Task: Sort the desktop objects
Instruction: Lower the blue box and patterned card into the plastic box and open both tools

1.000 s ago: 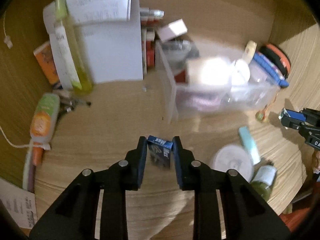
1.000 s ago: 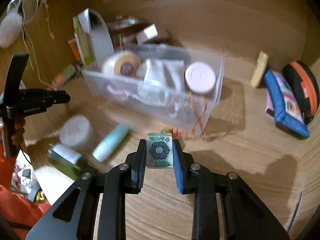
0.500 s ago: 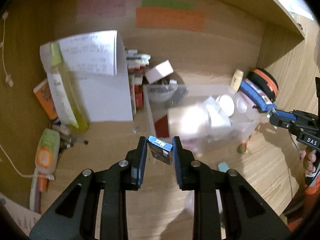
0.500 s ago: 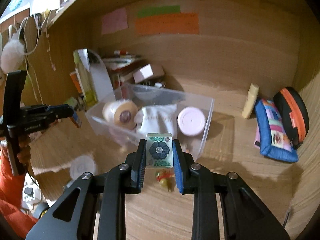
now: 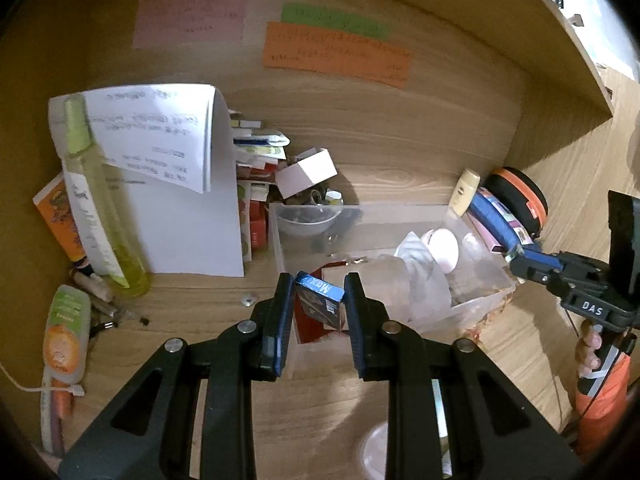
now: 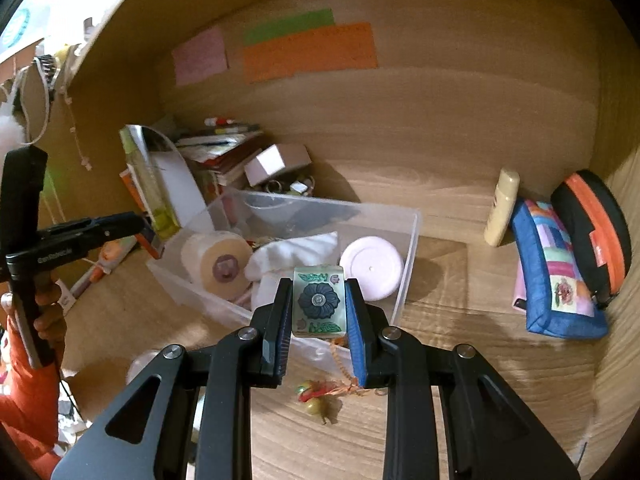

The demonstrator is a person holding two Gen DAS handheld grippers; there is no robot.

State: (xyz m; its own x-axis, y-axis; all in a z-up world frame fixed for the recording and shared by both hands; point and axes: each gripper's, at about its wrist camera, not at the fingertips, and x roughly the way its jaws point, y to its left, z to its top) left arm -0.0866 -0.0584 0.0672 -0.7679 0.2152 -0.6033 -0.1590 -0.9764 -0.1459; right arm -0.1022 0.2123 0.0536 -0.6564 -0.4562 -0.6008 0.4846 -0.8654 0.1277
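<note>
Pinching a small blue cardboard box with white lettering (image 5: pixel 320 305) between its blue-padded fingers, the left hand-held gripper (image 5: pixel 316 312) hangs over the near left end of the clear rectangular plastic bin (image 5: pixel 472 308); the box sits tilted in the grip, one corner raised. The right hand-held gripper (image 6: pixel 318 306) is clamped on a pale green tile printed with a dark blue flower and green leaves (image 6: pixel 319 302), held upright above the bin's near wall (image 6: pixel 224 308).

Inside the bin, seen from the right wrist view, lie a roll of beige tape (image 6: pixel 218 266), a crumpled white cloth (image 6: pixel 292 254) and a round pale pink lidded jar (image 6: pixel 372 268) standing on edge toward the right end. A clear plastic bowl (image 5: pixel 306 220) sits at the bin's far end.

On the wooden table (image 6: pixel 460 344) just in front of the bin, below the right hand-held gripper, lies a small charm of green and red beads on an orange braided cord (image 6: pixel 320 396). Well to the right, a blue patchwork fabric pouch (image 6: pixel 554 276) leans against an orange and black zip case (image 6: pixel 596 232), with a cream plastic tube (image 6: pixel 502 208) leaning on the back wall beside them.

Left of the bin stands a tall bottle of yellow-green liquid (image 5: pixel 98 208) in front of white paper sheets (image 5: pixel 168 184), and an orange and green tube (image 5: pixel 66 336) lies near the table's left edge. Pink, green and orange paper notes (image 5: pixel 336 56) are stuck to the back wall.
</note>
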